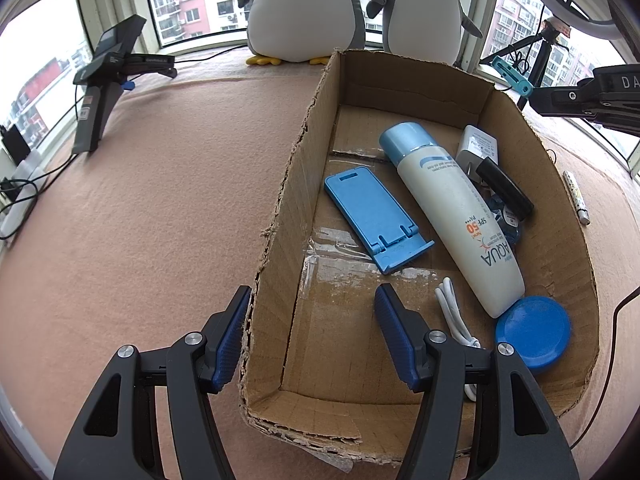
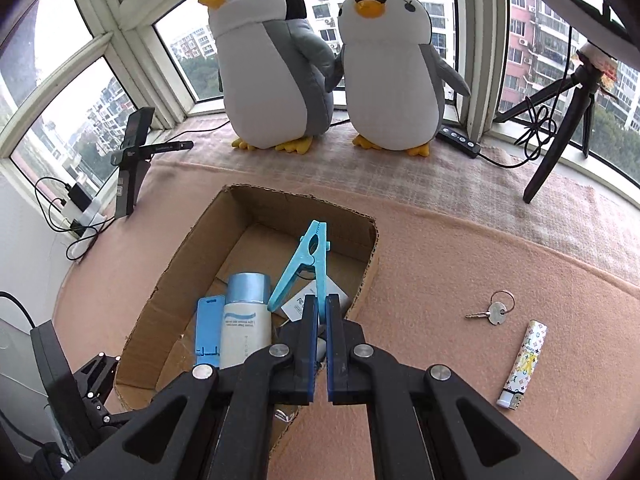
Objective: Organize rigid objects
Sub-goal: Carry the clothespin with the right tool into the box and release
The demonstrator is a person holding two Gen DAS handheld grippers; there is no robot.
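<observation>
An open cardboard box (image 1: pixel 288 184) (image 2: pixel 172 280) lies on the pink cloth. Inside lie a white sunscreen bottle (image 1: pixel 448 208) (image 2: pixel 244 320), a blue phone stand (image 1: pixel 372 212) (image 2: pixel 208 328), a white charger (image 1: pixel 478 146), a blue round tin (image 1: pixel 532 330) and a white cable (image 1: pixel 452 308). My left gripper (image 1: pixel 313 292) stands open astride the box's near left wall, one finger outside, one inside. My right gripper (image 2: pixel 320 300) is shut on a light blue clothespin (image 2: pixel 308 264) (image 1: pixel 512 74), held in the air above the box's right side.
A set of keys (image 2: pixel 494 312) and a patterned lighter (image 2: pixel 524 360) (image 1: pixel 576 196) lie on the cloth right of the box. Two plush penguins (image 2: pixel 280 68) stand at the window. A black tripod (image 2: pixel 560 136) is at the right, a black stand (image 1: pixel 104 84) at the left.
</observation>
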